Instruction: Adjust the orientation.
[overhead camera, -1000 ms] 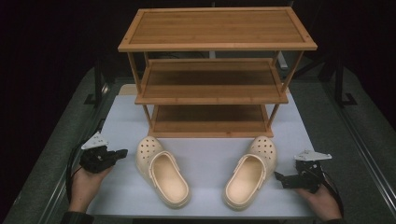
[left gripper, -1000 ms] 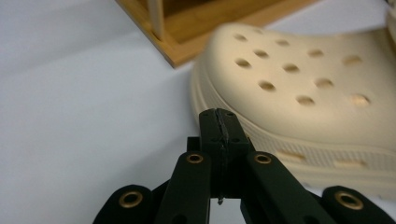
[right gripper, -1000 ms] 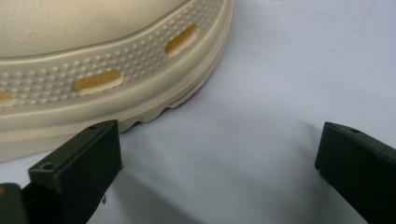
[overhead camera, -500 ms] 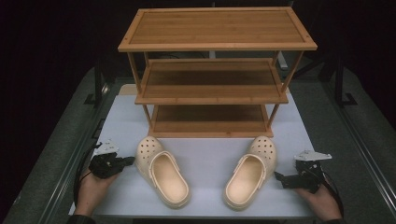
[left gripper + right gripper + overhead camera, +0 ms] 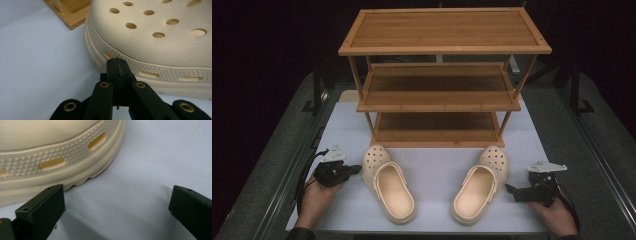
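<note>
Noting left gripper [image 5: 354, 170] now sitting nearer the toe of the left cream perforated foam clog [image 5: 388, 182] than a second ago, having drifted in from nine o'clock and slightly down. Fingers [image 5: 117, 68] pressed fully together, holding nothing, tip just beside the clog's dotted side wall [image 5: 150, 67]; contact not confirmable. Right gripper [image 5: 512, 190] resting in place at three o'clock of the right cream perforated foam clog [image 5: 479, 186], fingers [image 5: 42, 206] standing wide apart, empty, clog sole edge [image 5: 82, 178] near the inner one. Both clogs lying on the white counter [image 5: 437, 170], toes toward twelve o'clock, just before the three-tier bamboo shoe rack [image 5: 439, 90], all shelves bare. Judging approach under way, no grasp yet; closed left fingers needing opening before any pickup.
</note>
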`<action>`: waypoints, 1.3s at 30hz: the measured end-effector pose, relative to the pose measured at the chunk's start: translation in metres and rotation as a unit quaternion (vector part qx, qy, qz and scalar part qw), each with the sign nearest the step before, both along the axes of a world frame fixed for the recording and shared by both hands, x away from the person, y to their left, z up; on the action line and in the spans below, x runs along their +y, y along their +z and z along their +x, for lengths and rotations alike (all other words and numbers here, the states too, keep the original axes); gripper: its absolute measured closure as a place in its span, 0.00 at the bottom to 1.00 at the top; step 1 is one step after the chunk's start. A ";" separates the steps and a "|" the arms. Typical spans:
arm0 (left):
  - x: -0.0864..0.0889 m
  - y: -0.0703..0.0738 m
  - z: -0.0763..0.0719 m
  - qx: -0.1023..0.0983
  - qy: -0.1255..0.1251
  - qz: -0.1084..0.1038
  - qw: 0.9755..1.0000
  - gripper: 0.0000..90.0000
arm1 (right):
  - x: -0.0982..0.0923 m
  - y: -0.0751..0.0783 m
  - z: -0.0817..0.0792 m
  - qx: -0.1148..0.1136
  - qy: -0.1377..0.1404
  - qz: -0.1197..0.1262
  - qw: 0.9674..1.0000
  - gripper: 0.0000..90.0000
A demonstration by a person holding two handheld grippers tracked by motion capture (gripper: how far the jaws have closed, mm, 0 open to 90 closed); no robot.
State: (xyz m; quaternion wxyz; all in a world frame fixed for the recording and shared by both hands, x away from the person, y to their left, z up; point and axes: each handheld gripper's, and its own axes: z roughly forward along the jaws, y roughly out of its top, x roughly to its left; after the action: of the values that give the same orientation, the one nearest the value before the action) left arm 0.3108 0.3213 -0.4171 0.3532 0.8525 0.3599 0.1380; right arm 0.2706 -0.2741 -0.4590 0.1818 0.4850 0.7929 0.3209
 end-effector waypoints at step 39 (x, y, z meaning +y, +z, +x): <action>-0.070 -0.003 0.046 0.003 -0.053 -0.003 0.999 1.00 | 0.000 0.000 0.000 0.000 0.000 0.000 1.000 0.00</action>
State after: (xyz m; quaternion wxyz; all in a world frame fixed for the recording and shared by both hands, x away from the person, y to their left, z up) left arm 0.3568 0.2510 -0.4197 0.3613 0.8699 0.3153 0.1156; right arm 0.2706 -0.2741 -0.4590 0.1817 0.4852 0.7929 0.3208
